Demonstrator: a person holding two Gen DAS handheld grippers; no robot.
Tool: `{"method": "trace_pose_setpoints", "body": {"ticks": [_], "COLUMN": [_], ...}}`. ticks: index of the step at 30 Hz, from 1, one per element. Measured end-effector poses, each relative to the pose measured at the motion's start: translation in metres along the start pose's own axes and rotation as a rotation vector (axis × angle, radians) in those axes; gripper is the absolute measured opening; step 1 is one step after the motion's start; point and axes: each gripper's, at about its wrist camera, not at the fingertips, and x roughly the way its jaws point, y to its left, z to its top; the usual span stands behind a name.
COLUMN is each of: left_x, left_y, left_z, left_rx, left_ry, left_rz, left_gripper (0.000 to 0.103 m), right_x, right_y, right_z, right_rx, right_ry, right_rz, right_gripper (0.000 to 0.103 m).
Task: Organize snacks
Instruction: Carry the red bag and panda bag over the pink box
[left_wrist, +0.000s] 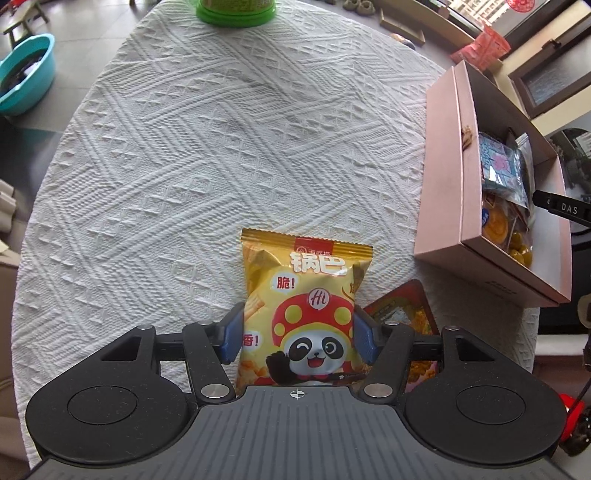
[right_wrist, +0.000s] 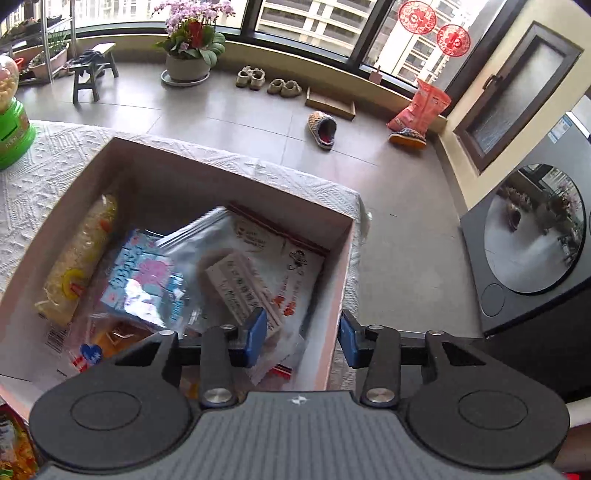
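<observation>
Snack packet (left_wrist: 301, 306) stands between the left tongs (left_wrist: 298, 338), pinched across its width, long axis pointing far. Pink box (left_wrist: 445, 177) lies right; right tongs (right_wrist: 303, 341), empty, straddle the box's right wall with a gap between them.

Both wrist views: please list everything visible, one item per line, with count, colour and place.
yellow snack bag: one, yellow with a panda, on the cloth between the left pads
red packet: one, red, beside the yellow bag, partly hidden
box: one, pink, open, at the table's edge
snack packets in the box: several, among them a blue and pink packet and a pale long roll
tablecloth: one, white, textured, covering the table
jar: one, green base, far side of the table
basin: one, teal, on the floor
potted orchid: one, pink flowers, by the window
slippers: several, on the floor
left gripper: black with blue pads, closed on the yellow bag
right gripper: same colours, open, empty, over the box
</observation>
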Motion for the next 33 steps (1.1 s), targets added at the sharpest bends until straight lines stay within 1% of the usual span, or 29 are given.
{"method": "trace_pose_setpoints", "body": {"ticks": [1, 6, 9, 12, 16, 18, 20, 22, 24, 27, 28, 30, 31, 33], "left_x": [-0.002, -0.010, -0.015, -0.021, -0.027, -0.030, -0.032, -0.036, -0.042, -0.043, -0.042, -0.037, -0.035, -0.033], "left_y": [0.005, 0.028, 0.044, 0.061, 0.076, 0.082, 0.088, 0.087, 0.082, 0.069, 0.060, 0.044, 0.031, 0.011], "left_z": [0.000, -0.002, -0.004, -0.006, -0.012, -0.017, -0.023, -0.031, -0.048, -0.081, -0.094, -0.113, -0.123, -0.132], "left_rx": [-0.011, -0.049, -0.066, -0.092, -0.118, -0.132, -0.150, -0.157, -0.162, -0.208, -0.221, -0.229, -0.223, -0.220], "left_ry": [-0.001, -0.004, -0.006, -0.006, -0.008, -0.011, -0.015, -0.014, -0.022, -0.006, 0.004, 0.020, 0.017, 0.010], "left_rz": [0.000, 0.005, 0.011, 0.001, -0.001, 0.024, 0.029, 0.035, 0.045, 0.044, 0.038, 0.035, 0.045, 0.057], "left_gripper": [0.064, 0.064, 0.064, 0.064, 0.064, 0.064, 0.064, 0.064, 0.064, 0.064, 0.064, 0.064, 0.064, 0.064], "right_x": [0.001, 0.000, -0.003, -0.007, -0.015, -0.021, -0.026, -0.030, -0.039, -0.057, -0.064, -0.075, -0.081, -0.093], "right_y": [0.003, 0.028, 0.055, 0.088, 0.130, 0.153, 0.171, 0.181, 0.181, 0.165, 0.158, 0.143, 0.137, 0.127], "right_z": [0.002, 0.018, 0.028, 0.039, 0.056, 0.062, 0.067, 0.071, 0.072, 0.061, 0.055, 0.039, 0.028, 0.004], "right_rx": [0.002, 0.017, 0.006, -0.008, -0.065, -0.102, -0.139, -0.168, -0.183, -0.204, -0.217, -0.242, -0.256, -0.293], "right_ry": [0.003, 0.003, -0.013, -0.031, -0.057, -0.074, -0.091, -0.093, -0.095, -0.117, -0.114, -0.085, -0.073, -0.056], "right_rz": [-0.003, 0.046, 0.060, 0.079, 0.143, 0.177, 0.200, 0.234, 0.286, 0.356, 0.391, 0.493, 0.525, 0.564], "right_gripper": [0.044, 0.044, 0.045, 0.045, 0.045, 0.045, 0.046, 0.047, 0.050, 0.051, 0.051, 0.051, 0.051, 0.052]}}
